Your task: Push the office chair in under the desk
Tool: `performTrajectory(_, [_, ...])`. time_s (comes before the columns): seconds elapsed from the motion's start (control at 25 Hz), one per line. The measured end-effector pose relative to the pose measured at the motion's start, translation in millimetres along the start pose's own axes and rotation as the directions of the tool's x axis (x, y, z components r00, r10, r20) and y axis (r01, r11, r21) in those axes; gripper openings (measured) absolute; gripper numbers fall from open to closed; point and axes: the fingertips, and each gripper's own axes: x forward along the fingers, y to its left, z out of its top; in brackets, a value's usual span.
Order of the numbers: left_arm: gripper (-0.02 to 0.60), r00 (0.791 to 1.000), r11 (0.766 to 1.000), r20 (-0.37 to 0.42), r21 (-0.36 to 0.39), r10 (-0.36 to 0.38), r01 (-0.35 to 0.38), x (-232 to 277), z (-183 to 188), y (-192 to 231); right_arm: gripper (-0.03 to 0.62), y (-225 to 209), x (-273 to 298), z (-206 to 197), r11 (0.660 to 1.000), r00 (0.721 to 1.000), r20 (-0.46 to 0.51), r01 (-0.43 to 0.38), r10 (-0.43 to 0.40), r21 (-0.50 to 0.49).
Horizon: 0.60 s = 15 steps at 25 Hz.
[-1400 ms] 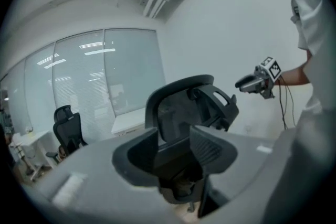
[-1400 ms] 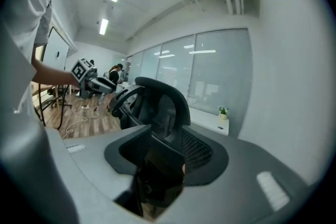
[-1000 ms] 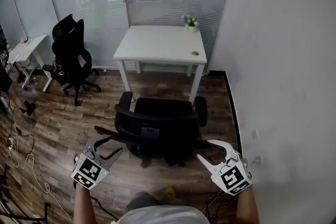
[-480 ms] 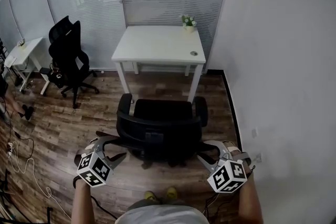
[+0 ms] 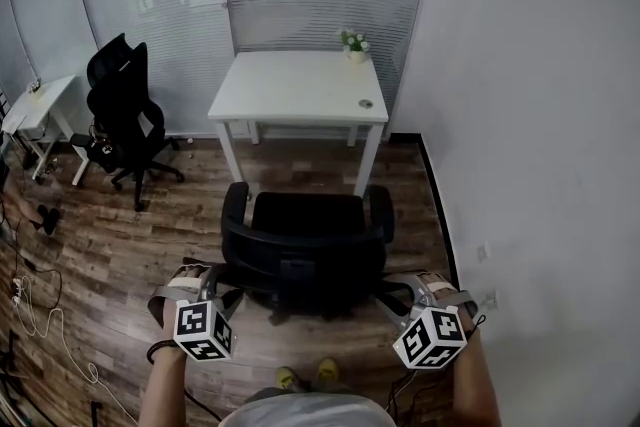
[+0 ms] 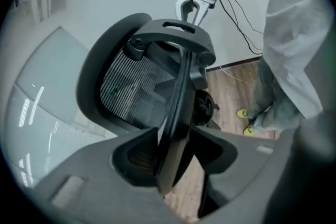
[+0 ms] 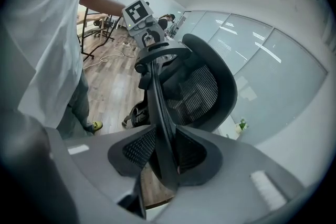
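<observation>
The black mesh-backed office chair (image 5: 305,250) stands just in front of the white rectangular desk (image 5: 295,85), its seat not under the tabletop and its base mostly hidden beneath the seat. On the side away from the desk, the left gripper (image 5: 222,283) and right gripper (image 5: 392,293) have just been closing. The jaws of each pinch the backrest's thin black rim, and their tips are hidden in the head view.

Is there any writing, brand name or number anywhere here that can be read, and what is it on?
None: no word, brand or number can be read in any view.
Left cube and right cube: black-and-white square patterns, not writing.
Chair and desk: no label shows.
</observation>
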Motion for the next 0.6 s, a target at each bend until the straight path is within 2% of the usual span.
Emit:
performTrajectory(0.4, [0.181, 1.0, 1.0, -0.002, 0.018, -0.008, 0.008, 11, 4, -1, 0.146, 3, 16, -9, 0.995, 0.993, -0.092, -0.085, 0.079, -0.054])
performTrajectory(0.6, [0.181, 1.0, 1.0, -0.004, 0.025, -0.011, 0.011, 12, 3, 4, 0.158, 1, 25, -8, 0.995, 0.992, -0.116, -0.056, 0.046, -0.081])
